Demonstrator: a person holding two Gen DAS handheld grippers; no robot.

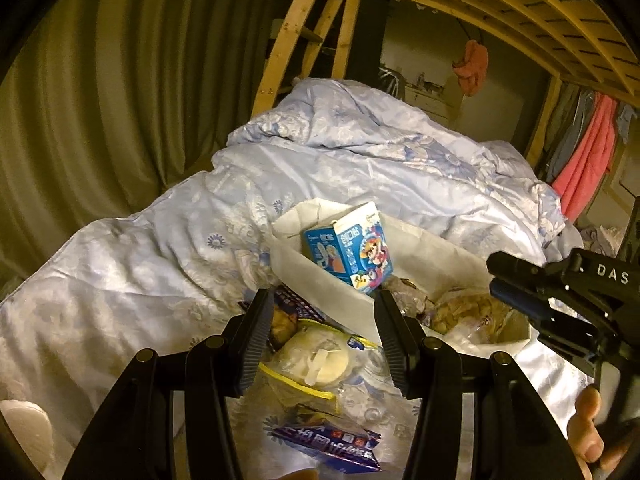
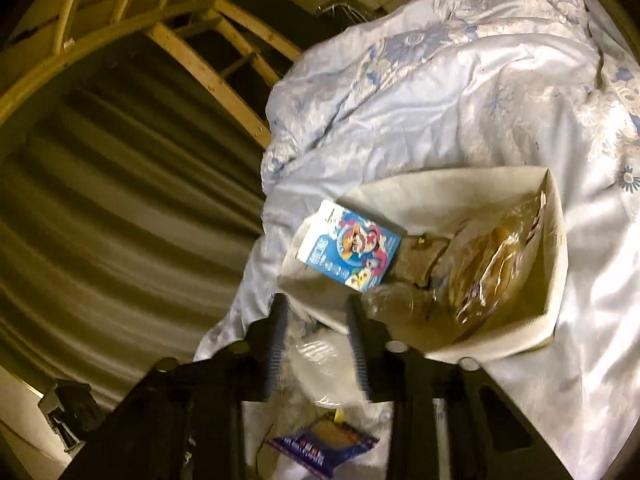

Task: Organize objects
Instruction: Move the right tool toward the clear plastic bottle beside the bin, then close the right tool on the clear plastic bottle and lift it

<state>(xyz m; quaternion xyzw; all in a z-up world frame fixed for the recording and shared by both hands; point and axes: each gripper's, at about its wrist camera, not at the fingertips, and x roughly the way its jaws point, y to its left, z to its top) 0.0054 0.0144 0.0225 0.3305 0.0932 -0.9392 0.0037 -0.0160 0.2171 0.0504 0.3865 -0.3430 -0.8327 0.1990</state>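
Observation:
A white fabric bin [image 1: 316, 276] [image 2: 556, 248] sits on a pale blue quilt. A blue cartoon carton [image 1: 347, 248] [image 2: 352, 252] leans in its near corner, beside clear bags of snacks [image 2: 492, 264]. My left gripper [image 1: 322, 320] is open above a clear zip bag of round white buns [image 1: 316, 364], just in front of the bin. My right gripper [image 2: 318, 320] is open and blurred above the same bun bag [image 2: 324, 368]; it shows in the left wrist view [image 1: 516, 284] at the right. A blue snack packet [image 1: 328, 448] [image 2: 324, 446] lies nearer.
The rumpled quilt [image 1: 320, 160] covers the bed. A green curtain [image 1: 100, 100] hangs at the left. Wooden bunk posts and slats [image 1: 288, 40] stand behind and overhead. Red and grey clothes [image 1: 588, 152] hang at the right.

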